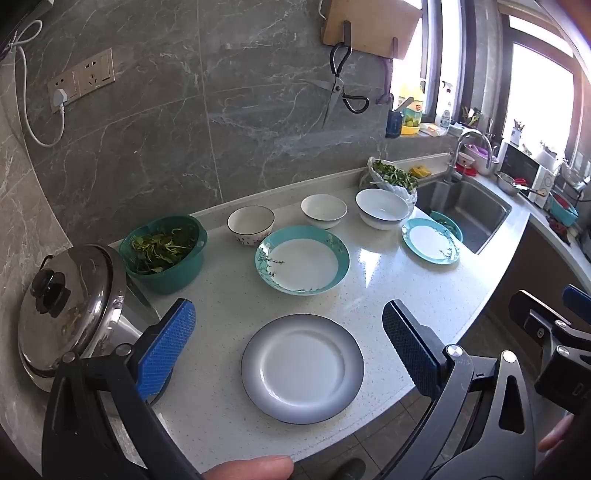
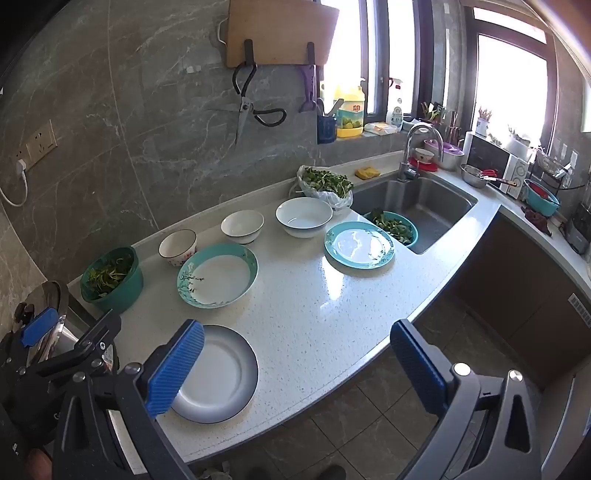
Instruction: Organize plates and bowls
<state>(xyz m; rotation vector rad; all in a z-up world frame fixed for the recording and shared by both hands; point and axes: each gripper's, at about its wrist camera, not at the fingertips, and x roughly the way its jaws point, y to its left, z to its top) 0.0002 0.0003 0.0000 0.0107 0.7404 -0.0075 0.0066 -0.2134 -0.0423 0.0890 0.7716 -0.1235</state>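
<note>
Left wrist view: left claw (image 1: 288, 334) spread wide at the bottom of the frame, ribbed blue pads (image 1: 168, 345) on black arms, nothing between them but air above the grey-rimmed plate (image 1: 302, 367). Round, flat, glossy white centre fading to a grey edge, lying low centre on the bench (image 1: 424, 295). Above it, mid-frame, a deep teal-rimmed plate (image 1: 302, 259) with a branch pattern; a smaller teal plate (image 1: 430, 240) further right, beside the sink (image 1: 465, 214). In a row behind: a dotted small bowl (image 1: 250, 224), a plain white bowl (image 1: 323, 210), a wide white bowl (image 1: 382, 207). At left, a teal basin of leafy greens (image 1: 164, 251) and a polished steel pot lid (image 1: 66, 310) with a black knob.

Right wrist view: right claw (image 2: 297, 367) likewise spread and empty, hanging over the bench's front edge at the bottom of the frame, its left pad overlapping the grey-rimmed plate in the picture. Speckled pale stone bench, glossy with window glare, curving toward a steel sink and faucet (image 2: 417, 147) at upper right. Grey veined wall tiles; wooden cutting board (image 2: 280, 33) and scissors (image 2: 245, 107) hung at top centre; bright windows at upper right.
</note>
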